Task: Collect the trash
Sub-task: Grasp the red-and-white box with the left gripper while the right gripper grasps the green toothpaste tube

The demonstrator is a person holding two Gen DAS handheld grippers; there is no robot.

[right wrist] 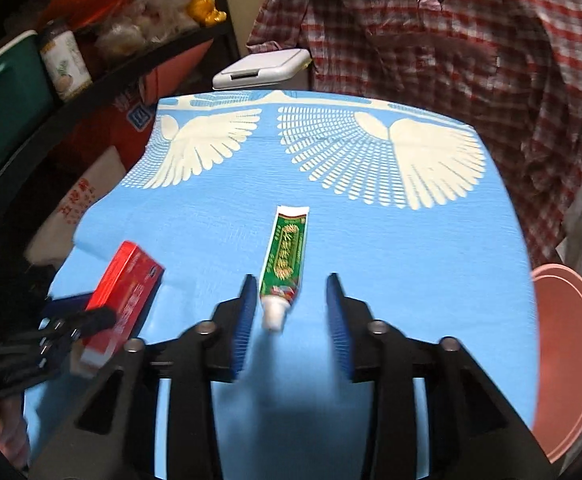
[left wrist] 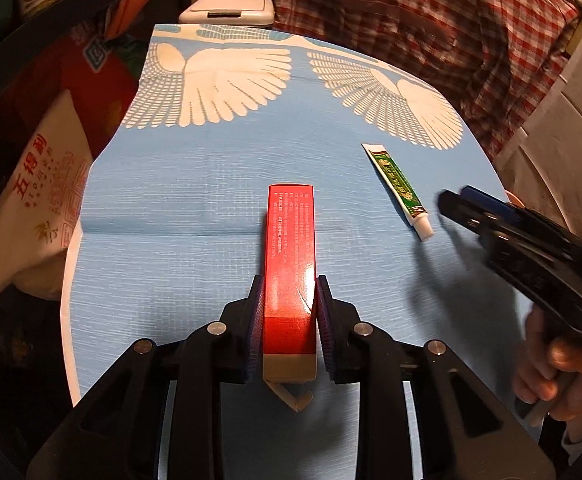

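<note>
Left wrist view: left claw (left wrist: 289, 320) clamped on red box (left wrist: 291, 256) near its open flap end, over blue worktop (left wrist: 171, 216); light, stiff card, crushable, best gripped across narrow sides. Right wrist view: right claw (right wrist: 291, 320) parted, empty, straddling cap end of tube (right wrist: 285, 264) lying flat; soft, slippery, likely best pinched mid-body.

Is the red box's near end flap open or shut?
Open: the red box, clamped in the left gripper, shows a tan flap hanging loose.
</note>
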